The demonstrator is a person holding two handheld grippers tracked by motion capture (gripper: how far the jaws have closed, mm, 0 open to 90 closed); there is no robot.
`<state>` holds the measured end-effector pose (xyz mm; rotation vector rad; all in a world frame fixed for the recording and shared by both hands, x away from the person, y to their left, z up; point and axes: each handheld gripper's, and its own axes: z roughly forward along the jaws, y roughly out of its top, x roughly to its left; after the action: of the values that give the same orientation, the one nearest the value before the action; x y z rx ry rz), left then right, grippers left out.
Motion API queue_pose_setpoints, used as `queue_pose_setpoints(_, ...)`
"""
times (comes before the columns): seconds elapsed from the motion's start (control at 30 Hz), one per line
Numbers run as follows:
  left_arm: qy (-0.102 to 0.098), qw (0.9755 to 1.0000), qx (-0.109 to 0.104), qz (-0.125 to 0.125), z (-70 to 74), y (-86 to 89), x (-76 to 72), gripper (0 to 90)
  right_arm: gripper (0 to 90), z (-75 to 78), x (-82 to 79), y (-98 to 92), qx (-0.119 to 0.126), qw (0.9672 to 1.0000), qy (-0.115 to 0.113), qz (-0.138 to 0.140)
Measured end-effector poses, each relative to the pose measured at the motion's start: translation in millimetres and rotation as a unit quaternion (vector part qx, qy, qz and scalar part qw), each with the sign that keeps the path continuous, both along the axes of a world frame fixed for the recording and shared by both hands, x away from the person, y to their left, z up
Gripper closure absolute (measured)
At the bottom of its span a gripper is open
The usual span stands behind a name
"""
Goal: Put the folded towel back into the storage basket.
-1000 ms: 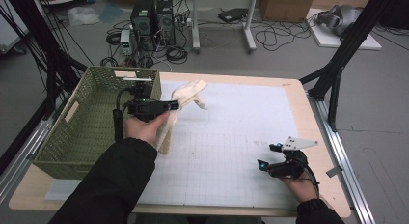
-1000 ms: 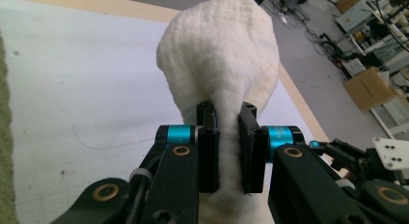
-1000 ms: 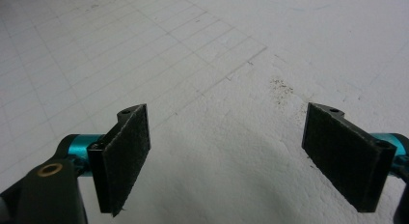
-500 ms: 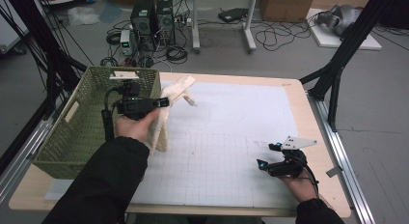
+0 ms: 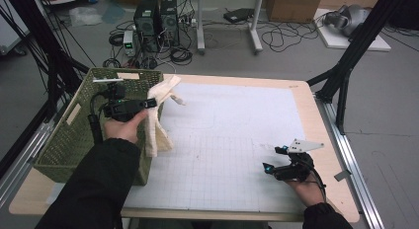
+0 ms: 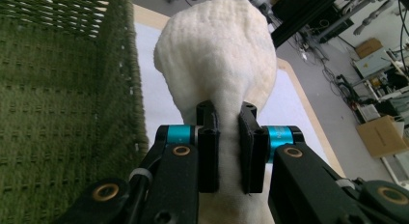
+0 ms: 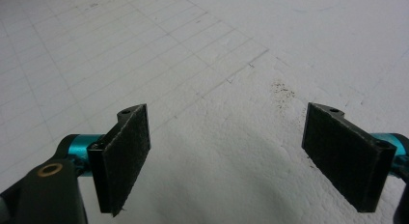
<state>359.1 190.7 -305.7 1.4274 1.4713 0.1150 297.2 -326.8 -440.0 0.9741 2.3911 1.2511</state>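
I see the pale wooden surface (image 5: 316,115) covered almost edge to edge by a white gridded mat (image 5: 232,140). Along the left edge of the surface sits a large green woven rectangular basket (image 5: 69,135), its near right wall touching the mat's left border. My left forearm in a dark sleeve (image 5: 94,189) crosses the basket's near right corner.

Next in size is the cream terry-cloth towel (image 5: 157,115), hanging bunched and limp just beside the basket's right wall, near the far left corner of the surface; its lower end reaches down to the mat. In the left gripper view the cream terry-cloth towel (image 6: 217,55) bulges out beyond the jaws, with the green weave of the basket (image 6: 58,98) close on one side.

My left hand-held gripper (image 5: 148,103) points level toward the right and has its jaws pinched nearly together on a fold of the towel, the cloth squeezed between the pads (image 6: 208,151). The basket wall stands right against the hanging cloth.

My right hand-held gripper (image 5: 276,159) rests low near the near right corner of the surface, well apart from the towel. Its jaws stand wide apart with nothing between the pads (image 7: 126,151), just bare mat (image 7: 231,55) beneath.
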Motion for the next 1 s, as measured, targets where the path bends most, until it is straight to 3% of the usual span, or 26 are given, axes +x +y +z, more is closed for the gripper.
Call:
queue_pose_setpoints(0.53, 0.011, 0.9987, -0.011, 0.049, -3.5, 55.9, -2.6, 80.5, 16.6, -0.2, 0.1, 0.6, -0.002, 1.0, 0.001, 0.0)
queue_pose_setpoints(0.8, 0.016, 0.9978, 0.002, 0.065, -4.9, 81.6, -8.5, 80.5, 16.6, -0.6, 0.3, 1.0, -0.005, 1.0, 0.001, 0.001)
queue_pose_setpoints(1.0, 0.034, 0.9971, 0.025, 0.064, -11.9, 94.0, -10.6, 80.4, 16.7, -0.7, 0.3, 0.9, -0.004, 1.0, 0.001, 0.001)
